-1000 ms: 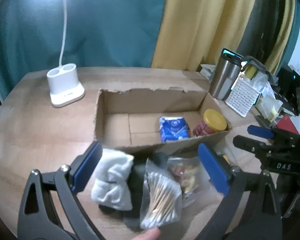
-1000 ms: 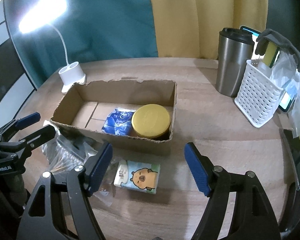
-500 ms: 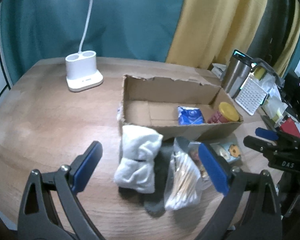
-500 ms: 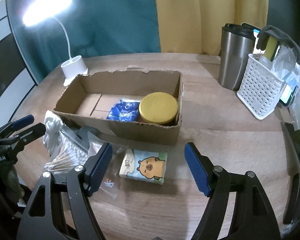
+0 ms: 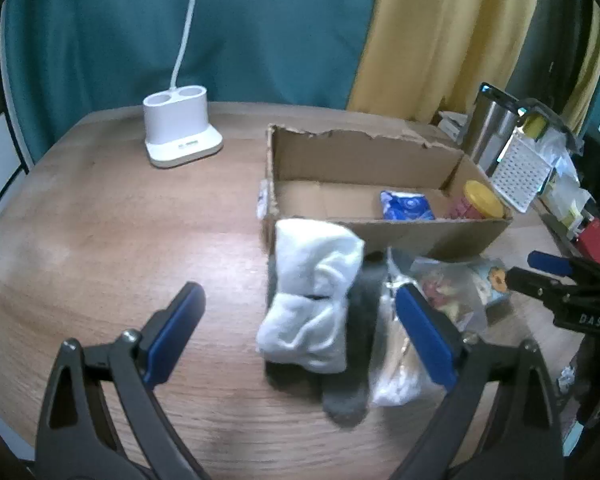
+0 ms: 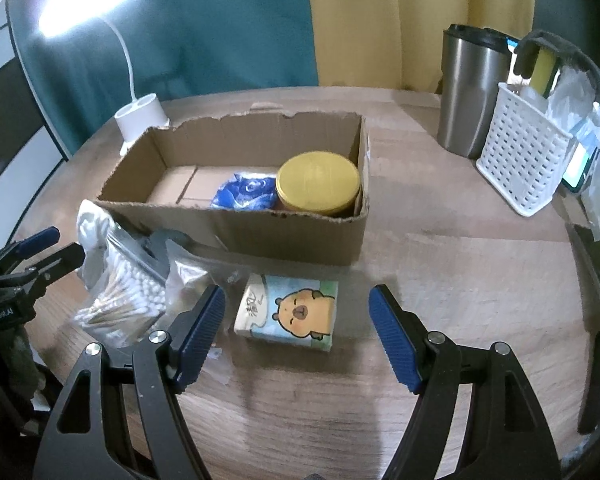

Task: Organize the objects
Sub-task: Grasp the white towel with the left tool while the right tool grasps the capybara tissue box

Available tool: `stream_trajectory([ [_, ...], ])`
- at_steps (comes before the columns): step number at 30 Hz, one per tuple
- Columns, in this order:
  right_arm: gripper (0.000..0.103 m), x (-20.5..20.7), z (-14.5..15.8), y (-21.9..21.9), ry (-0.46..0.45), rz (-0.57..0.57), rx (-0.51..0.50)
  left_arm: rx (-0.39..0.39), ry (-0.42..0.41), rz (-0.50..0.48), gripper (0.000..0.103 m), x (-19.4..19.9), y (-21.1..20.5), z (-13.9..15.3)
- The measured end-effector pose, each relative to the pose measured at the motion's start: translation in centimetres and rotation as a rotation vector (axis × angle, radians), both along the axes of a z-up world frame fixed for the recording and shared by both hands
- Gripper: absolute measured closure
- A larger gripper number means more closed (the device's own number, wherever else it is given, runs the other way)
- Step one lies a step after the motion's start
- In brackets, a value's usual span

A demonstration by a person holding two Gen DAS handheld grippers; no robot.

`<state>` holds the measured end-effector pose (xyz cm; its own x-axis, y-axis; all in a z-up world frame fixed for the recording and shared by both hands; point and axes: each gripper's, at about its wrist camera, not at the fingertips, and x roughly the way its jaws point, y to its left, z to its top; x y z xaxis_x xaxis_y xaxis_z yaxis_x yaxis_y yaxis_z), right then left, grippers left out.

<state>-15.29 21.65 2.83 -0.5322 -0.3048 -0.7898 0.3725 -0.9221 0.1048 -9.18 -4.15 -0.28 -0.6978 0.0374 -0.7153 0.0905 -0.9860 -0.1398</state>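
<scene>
An open cardboard box (image 6: 292, 236) (image 5: 400, 236) holds a blue packet (image 6: 244, 196) and a yellow-lidded jar (image 6: 318, 182). In front of it lie a tissue pack with a cartoon bear (image 6: 288, 312), a clear snack bag (image 6: 192, 272), a bag of cotton swabs (image 6: 120, 300), a grey cloth (image 5: 356, 360) and a white rolled cloth (image 5: 312, 300). My left gripper (image 5: 300, 332) is open and empty, just short of the white cloth. My right gripper (image 6: 296, 332) is open and empty, with the tissue pack between its fingers' line of sight.
A white lamp base (image 5: 180, 136) stands at the back left. A steel tumbler (image 6: 472, 92) and a white perforated basket (image 6: 524, 164) with bags stand at the right. The wooden table (image 5: 100, 248) has a curved front edge.
My left gripper has pulled back and swung left, so the cloths and bags now sit farther ahead and to the right. My right gripper has drifted slightly toward the tissue pack.
</scene>
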Motion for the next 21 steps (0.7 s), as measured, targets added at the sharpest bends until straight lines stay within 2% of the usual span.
stream_trajectory([
  [14, 0.026, -0.6, -2.1, -1.2, -0.035, 0.009, 0.034, -0.012, -0.018, -0.013, 0.006, -0.6, -0.3, -1.6],
  [17, 0.026, -0.8, -2.4, -1.5, -0.041, 0.010, 0.038, -0.015, -0.018, -0.017, 0.012, -0.8, -0.3, -1.8],
  [21, 0.026, -1.1, -2.7, -1.8, -0.049, 0.009, 0.045, -0.022, -0.029, -0.016, 0.012, -1.1, -0.5, -2.4],
])
